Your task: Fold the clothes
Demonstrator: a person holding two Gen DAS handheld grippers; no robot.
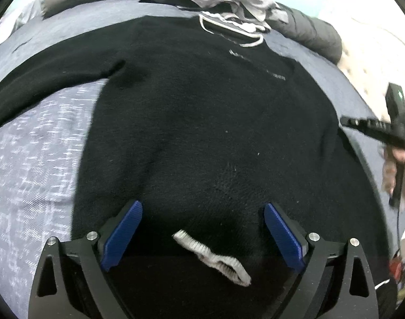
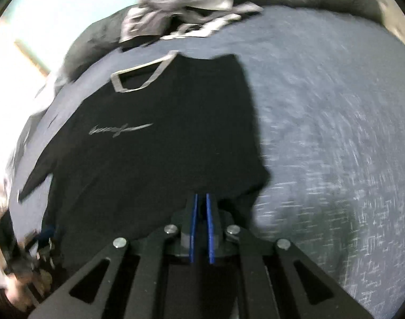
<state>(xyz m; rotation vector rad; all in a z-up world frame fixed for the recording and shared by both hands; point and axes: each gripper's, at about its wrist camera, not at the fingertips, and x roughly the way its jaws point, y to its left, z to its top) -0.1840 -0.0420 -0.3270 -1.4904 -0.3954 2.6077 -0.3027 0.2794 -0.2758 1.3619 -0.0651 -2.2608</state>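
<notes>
A black sweatshirt point(image 2: 154, 159) is seen spread face-up on a blue-grey bedspread point(image 2: 335, 133), its grey-trimmed neckline point(image 2: 138, 77) toward 12 o'clock in the right wrist view and one sleeve point(image 1: 43, 85) stretched out toward 9 o'clock in the left wrist view. The right gripper point(image 2: 201, 199) is shown with its jaws drawn narrow on the garment's lower edge, where dark cloth appears to be pinched between the blue pads point(image 2: 194, 228), though the exact hold is blurred. The left gripper point(image 1: 202, 212) is held over the garment with its jaws wide apart and nothing between them; a pale ribbed strip point(image 1: 215, 257), whose attachment cannot be told, lies just below. A heap of grey clothing point(image 2: 181, 2) is piled at 12 o'clock against dark pillows point(image 1: 308, 32). Several risks are judged from here: a thin pinch at one point could slip, or could lift a single layer only, so that a crooked fold would be left; the outstretched sleeve could trail and bunch beneath the body; the free jaws could catch the pale strip or the bedspread. A grey script logo point(image 2: 120, 129) is carried across the chest but cannot be read; small print point(image 1: 276, 75) in the left wrist view is likewise illegible.
</notes>
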